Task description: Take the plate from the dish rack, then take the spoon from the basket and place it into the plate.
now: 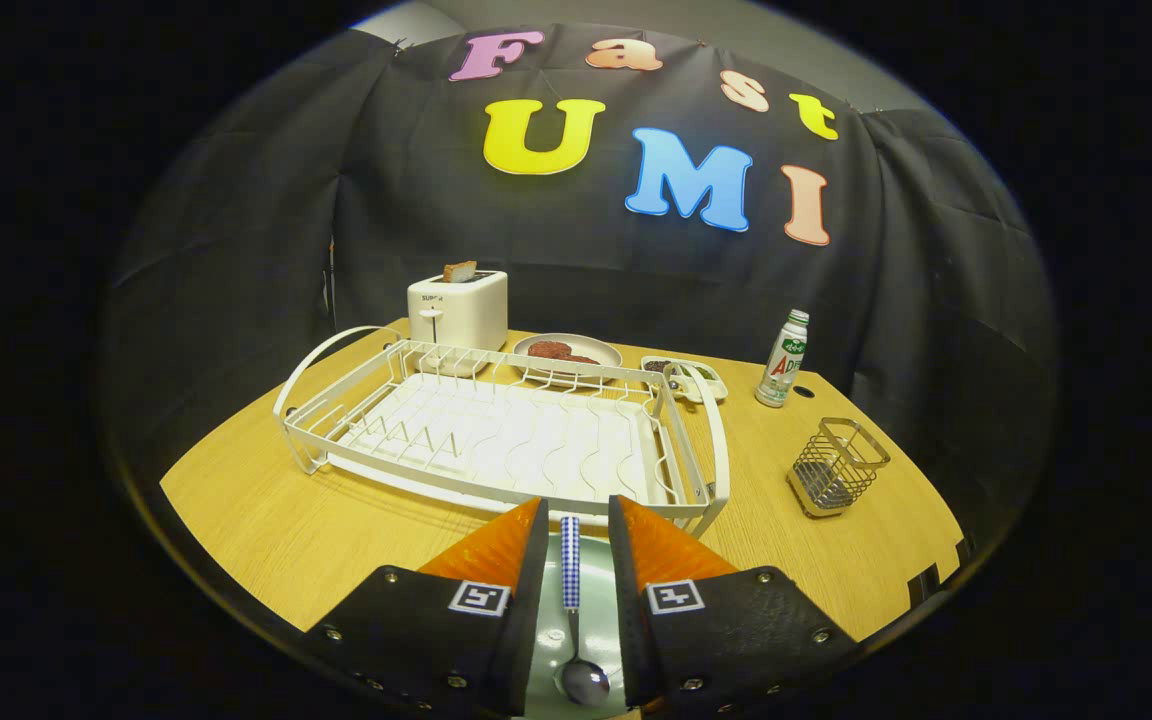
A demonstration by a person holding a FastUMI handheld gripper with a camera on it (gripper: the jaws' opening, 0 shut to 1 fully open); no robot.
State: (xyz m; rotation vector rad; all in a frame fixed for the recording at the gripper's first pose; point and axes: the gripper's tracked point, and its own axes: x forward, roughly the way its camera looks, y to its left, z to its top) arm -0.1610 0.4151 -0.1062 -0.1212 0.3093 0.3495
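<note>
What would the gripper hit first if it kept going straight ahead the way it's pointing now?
Likely the near rail of the dish rack, just beyond the gripper, whose fingers flank a spoon over the plate; depth is uncertain.

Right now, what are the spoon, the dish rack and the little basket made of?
The spoon, lying on the plate between the open fingers of the gripper, has a shiny bowl, likely steel; its checked handle looks plastic or coated. The dish rack looks like white-coated wire over a matte tray, probably plastic. The basket seems bare metal mesh, dull silver.
</note>
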